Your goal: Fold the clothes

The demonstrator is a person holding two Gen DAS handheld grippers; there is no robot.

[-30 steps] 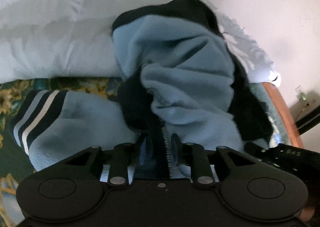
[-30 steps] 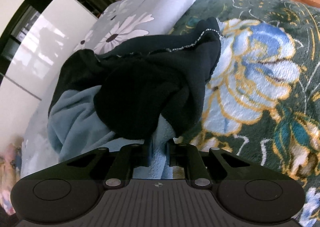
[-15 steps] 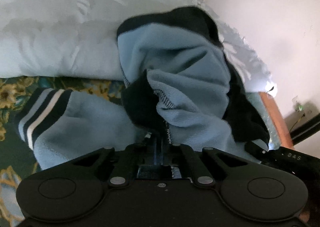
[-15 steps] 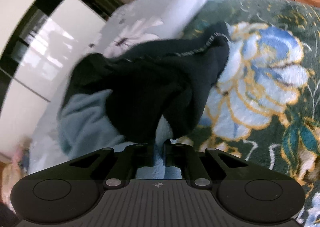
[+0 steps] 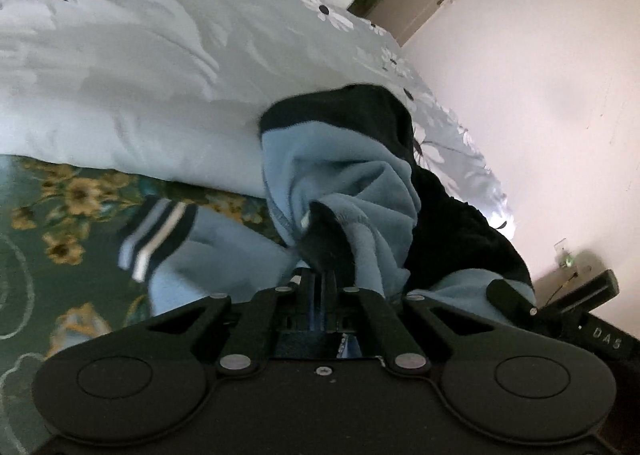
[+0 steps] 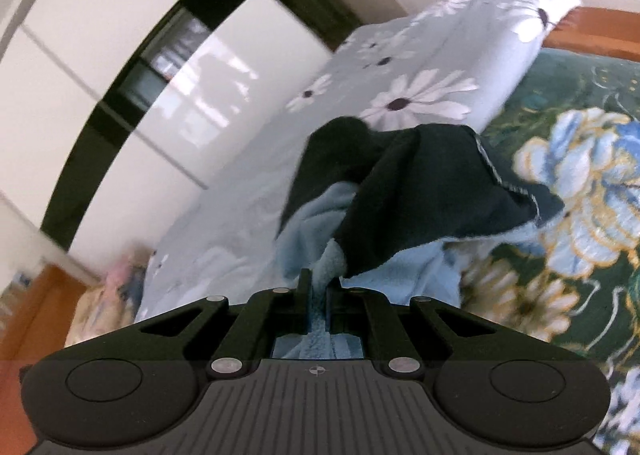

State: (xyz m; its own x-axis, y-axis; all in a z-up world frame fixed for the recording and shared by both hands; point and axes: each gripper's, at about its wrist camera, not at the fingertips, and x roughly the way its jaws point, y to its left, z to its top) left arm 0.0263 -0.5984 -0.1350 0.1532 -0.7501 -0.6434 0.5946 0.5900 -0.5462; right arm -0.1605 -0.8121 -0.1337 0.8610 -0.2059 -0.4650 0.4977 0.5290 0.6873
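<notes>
Two claws clamped on one fleece garment, left claw, right claw, above floral blanket

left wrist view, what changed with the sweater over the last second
Both claws closed tighter on the sweater and lifted it: the left claw and right claw now pinch bunched fabric, and the striped cuff has been dragged inward across the green floral bedspread. The grey quilt stayed put.
</notes>
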